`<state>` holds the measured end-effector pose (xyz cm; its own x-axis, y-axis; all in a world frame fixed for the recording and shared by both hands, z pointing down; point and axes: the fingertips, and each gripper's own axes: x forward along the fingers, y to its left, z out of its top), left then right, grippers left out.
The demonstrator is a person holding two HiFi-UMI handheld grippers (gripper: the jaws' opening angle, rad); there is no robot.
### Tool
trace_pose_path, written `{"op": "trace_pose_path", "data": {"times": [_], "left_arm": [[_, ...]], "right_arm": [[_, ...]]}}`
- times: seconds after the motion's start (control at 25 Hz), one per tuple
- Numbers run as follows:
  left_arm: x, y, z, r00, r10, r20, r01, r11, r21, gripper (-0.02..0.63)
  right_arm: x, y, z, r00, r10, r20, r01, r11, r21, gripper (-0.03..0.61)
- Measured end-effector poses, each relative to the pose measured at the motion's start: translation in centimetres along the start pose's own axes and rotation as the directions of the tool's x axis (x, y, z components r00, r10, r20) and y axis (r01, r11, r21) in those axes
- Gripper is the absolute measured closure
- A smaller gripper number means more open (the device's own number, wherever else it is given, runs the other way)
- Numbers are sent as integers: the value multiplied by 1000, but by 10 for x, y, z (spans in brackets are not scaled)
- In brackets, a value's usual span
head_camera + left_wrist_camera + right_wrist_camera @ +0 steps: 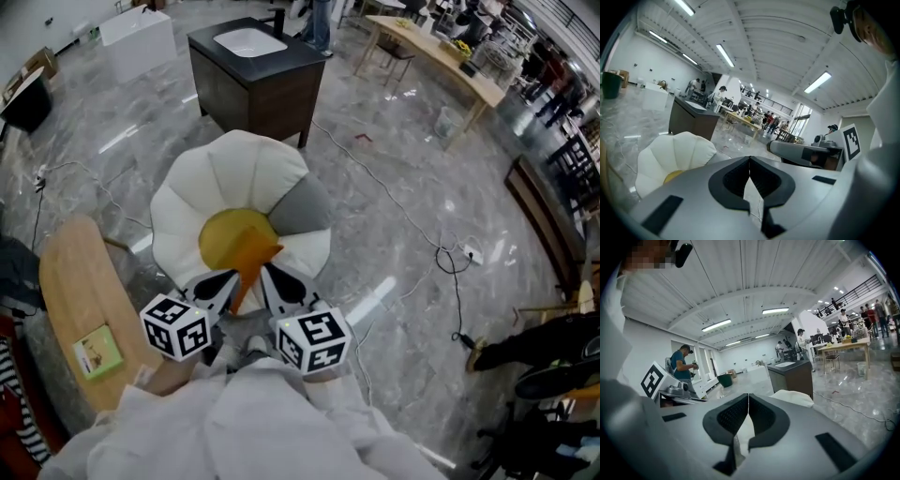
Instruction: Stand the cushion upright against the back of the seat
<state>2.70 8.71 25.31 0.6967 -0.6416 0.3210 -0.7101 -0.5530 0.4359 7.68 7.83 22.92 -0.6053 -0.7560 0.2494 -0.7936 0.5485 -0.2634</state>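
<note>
A white petal-shaped seat [234,178] stands on the floor in front of me. A round yellow cushion [230,234] lies flat in its middle, with an orange part [251,262] pointing toward me. Beside it on the right is a grey patch [302,208]; I cannot tell whether that is a petal or a separate cushion. My left gripper [232,277] and right gripper [269,274] hover side by side at the seat's near edge, both shut and empty. The left gripper [749,160] sees the seat [675,154] to its left. The right gripper [748,397] sees the seat [794,397] just beyond its tips.
A dark cabinet with a white basin [253,70] stands behind the seat. A wooden side table [80,291] with a green book [97,352] is at the left. Cables [441,258] run over the marble floor at the right. A long wooden table [441,56] and people are farther off.
</note>
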Motion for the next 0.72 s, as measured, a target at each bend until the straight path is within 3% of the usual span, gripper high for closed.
{"op": "trace_pose_path", "data": {"times": [0.24,0.72], "left_arm": [[12,11,3,1000,24,-11,-25,999,-25,606],[30,17,13,1000,1,-7,-2,999,-50,606]], "right_arm": [[10,-12,-5,1000,15,-28,-14,1000,17,565],[26,-28,-4,998,-13,-67,14,1000,14,565]]}}
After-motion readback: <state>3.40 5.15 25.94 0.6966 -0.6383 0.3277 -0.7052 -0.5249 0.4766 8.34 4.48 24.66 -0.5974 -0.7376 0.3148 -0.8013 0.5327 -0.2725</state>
